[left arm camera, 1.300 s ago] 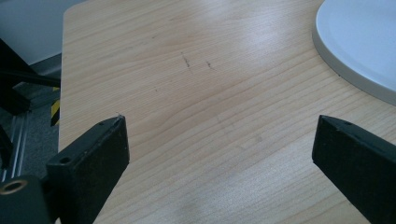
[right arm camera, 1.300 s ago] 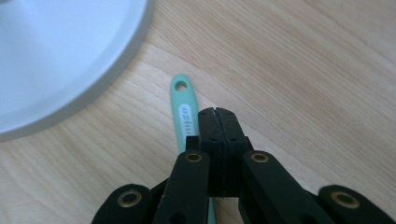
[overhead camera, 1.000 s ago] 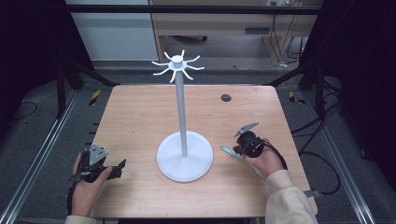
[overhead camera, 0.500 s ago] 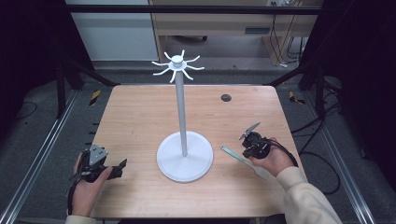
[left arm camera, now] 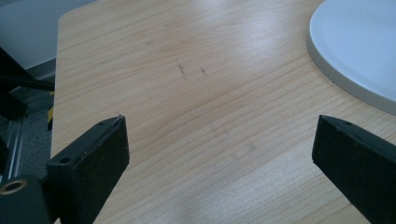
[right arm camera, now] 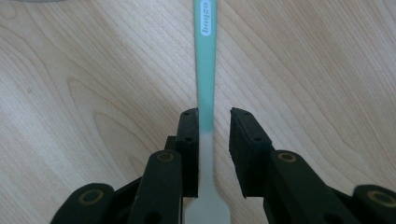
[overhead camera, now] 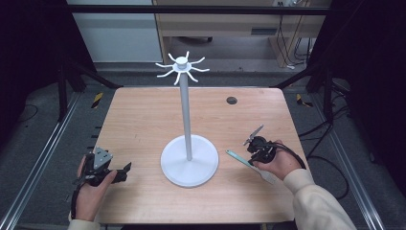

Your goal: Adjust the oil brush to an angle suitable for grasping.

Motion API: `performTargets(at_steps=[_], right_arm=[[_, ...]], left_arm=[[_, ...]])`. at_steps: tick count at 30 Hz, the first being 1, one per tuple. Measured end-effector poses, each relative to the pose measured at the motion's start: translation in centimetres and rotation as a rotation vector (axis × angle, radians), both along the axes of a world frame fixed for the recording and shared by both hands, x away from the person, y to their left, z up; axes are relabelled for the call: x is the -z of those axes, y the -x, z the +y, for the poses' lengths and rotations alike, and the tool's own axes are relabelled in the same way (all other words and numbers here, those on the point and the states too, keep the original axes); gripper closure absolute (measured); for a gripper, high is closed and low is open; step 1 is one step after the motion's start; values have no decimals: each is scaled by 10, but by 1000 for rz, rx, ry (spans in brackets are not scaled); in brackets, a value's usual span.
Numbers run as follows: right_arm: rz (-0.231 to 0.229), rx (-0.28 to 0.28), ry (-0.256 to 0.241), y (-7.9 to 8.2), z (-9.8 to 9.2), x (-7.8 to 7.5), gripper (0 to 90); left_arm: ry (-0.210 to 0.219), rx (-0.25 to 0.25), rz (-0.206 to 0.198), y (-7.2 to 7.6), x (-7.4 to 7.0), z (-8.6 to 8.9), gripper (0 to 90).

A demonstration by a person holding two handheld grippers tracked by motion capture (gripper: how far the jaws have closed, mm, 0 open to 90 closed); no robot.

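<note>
A slim spatula (overhead camera: 241,158) with a teal handle and a pale blade lies flat on the wooden table (overhead camera: 143,120), right of the white stand's round base (overhead camera: 189,167). My right gripper (overhead camera: 254,154) hovers over it, pointing down. In the right gripper view its jaws straddle the spatula handle (right arm camera: 207,56): the left jaw is against the handle, the right jaw stands off with a gap, so this gripper (right arm camera: 214,116) is open. My left gripper (overhead camera: 123,169) rests at the front left, jaws wide apart over bare wood (left arm camera: 219,158).
The white stand has a tall pole (overhead camera: 184,110) topped by a ring of hooks (overhead camera: 181,67); its base (left arm camera: 359,51) lies just right of my left gripper. A small dark disc (overhead camera: 231,100) sits at the table's back right. Metal rails run along both table sides.
My right hand and gripper have shifted a little right and toward the front edge, settling over the spatula's handle. The left gripper has not moved.
</note>
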State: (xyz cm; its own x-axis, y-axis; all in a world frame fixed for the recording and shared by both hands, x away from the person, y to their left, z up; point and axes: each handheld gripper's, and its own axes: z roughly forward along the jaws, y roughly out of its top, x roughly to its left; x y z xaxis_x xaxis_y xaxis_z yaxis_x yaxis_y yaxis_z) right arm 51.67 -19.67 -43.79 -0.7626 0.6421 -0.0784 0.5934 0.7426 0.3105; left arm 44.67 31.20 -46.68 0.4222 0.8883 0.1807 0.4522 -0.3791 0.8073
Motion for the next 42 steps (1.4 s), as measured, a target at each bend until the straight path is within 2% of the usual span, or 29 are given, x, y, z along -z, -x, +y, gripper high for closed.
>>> performTargets(at_steps=[3,6,20,29,32,35,42], right_arm=[[6,15,3,1,-1,0,734],[4,-5,5,-1,-1,0,736],[30,-22,37,-6,7,6,748],[32,-8,43,-9,7,8,762],[59,-22,60,-9,5,11,766],[78,-7,74,-7,4,13,768],[91,-4,80,-10,4,16,784]], left_arm=[[-1,3,-8,0,-1,0,34],[3,-3,-12,0,0,0,34],[-2,7,-6,0,0,-1,31],[2,11,-7,0,0,0,29],[0,15,-7,0,1,-2,29],[-3,16,-5,-1,1,-2,29],[-8,22,0,-1,1,-3,29]])
